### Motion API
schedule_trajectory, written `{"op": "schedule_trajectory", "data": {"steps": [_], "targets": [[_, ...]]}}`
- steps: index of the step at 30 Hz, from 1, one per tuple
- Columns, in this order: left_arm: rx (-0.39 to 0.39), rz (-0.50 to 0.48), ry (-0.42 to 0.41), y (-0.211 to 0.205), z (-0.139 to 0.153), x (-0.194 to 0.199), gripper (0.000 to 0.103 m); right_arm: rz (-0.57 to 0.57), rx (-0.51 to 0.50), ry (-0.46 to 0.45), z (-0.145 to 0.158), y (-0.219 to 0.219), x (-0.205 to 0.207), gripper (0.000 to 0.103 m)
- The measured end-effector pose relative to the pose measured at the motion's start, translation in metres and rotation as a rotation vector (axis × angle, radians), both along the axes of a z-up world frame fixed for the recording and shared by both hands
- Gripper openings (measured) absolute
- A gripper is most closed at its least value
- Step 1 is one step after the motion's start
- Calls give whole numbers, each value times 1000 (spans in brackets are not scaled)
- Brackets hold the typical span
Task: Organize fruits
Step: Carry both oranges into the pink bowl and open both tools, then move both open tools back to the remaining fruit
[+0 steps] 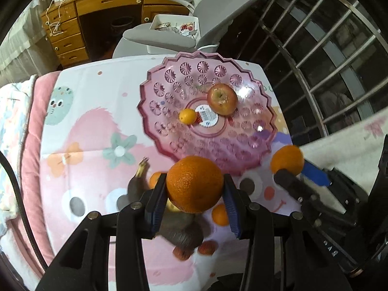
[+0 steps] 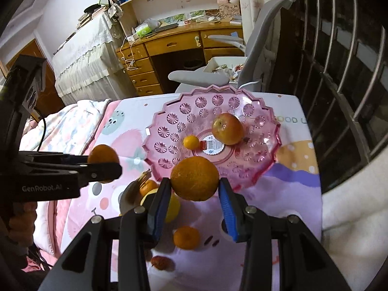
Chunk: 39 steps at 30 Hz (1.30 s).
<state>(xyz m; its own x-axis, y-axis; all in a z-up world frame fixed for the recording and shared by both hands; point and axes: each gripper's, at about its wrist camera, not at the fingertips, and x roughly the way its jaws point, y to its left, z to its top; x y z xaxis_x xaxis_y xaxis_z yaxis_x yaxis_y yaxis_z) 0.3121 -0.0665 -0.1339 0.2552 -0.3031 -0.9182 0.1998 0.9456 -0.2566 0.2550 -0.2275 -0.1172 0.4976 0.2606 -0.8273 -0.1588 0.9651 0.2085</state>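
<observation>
A pink scalloped plastic plate (image 1: 169, 92) (image 2: 169, 123) lies on the cartoon-print cloth and holds an apple (image 1: 222, 99) (image 2: 227, 128) and a small citrus (image 1: 187, 116) (image 2: 191, 142). My left gripper (image 1: 195, 189) is shut on a large orange (image 1: 194, 183), held just in front of the plate's near rim. My right gripper (image 2: 195, 189) is shut on another orange (image 2: 194, 178), also at the near rim; this gripper and its orange (image 1: 287, 158) also show in the left wrist view. The left gripper's orange (image 2: 103, 155) shows at the left of the right wrist view.
Below the grippers lie a dark overripe banana (image 1: 135, 186), small tangerines (image 1: 220, 214) (image 2: 186, 237), a lemon (image 2: 172, 206) and red lychees (image 1: 206, 247) (image 2: 161, 263). A grey chair (image 1: 169, 36), wooden desk (image 2: 174, 46), window bars (image 1: 327, 48) and bedding (image 2: 68, 126) surround the table.
</observation>
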Motion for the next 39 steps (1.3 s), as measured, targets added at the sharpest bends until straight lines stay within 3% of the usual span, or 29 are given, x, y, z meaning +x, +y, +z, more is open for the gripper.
{"op": "schedule_trajectory", "data": {"steps": [8, 18, 23, 39], "targets": [[7, 28, 38, -20, -32, 33, 43, 28, 26, 83, -40, -14, 32, 41], [53, 31, 77, -34, -49, 47, 45, 1, 51, 118, -55, -27, 44, 41], [40, 47, 35, -32, -36, 44, 63, -17, 53, 105, -51, -32, 45, 41], [-11, 141, -49, 7, 16, -7, 64, -21, 52, 54, -14, -34, 23, 42]]}}
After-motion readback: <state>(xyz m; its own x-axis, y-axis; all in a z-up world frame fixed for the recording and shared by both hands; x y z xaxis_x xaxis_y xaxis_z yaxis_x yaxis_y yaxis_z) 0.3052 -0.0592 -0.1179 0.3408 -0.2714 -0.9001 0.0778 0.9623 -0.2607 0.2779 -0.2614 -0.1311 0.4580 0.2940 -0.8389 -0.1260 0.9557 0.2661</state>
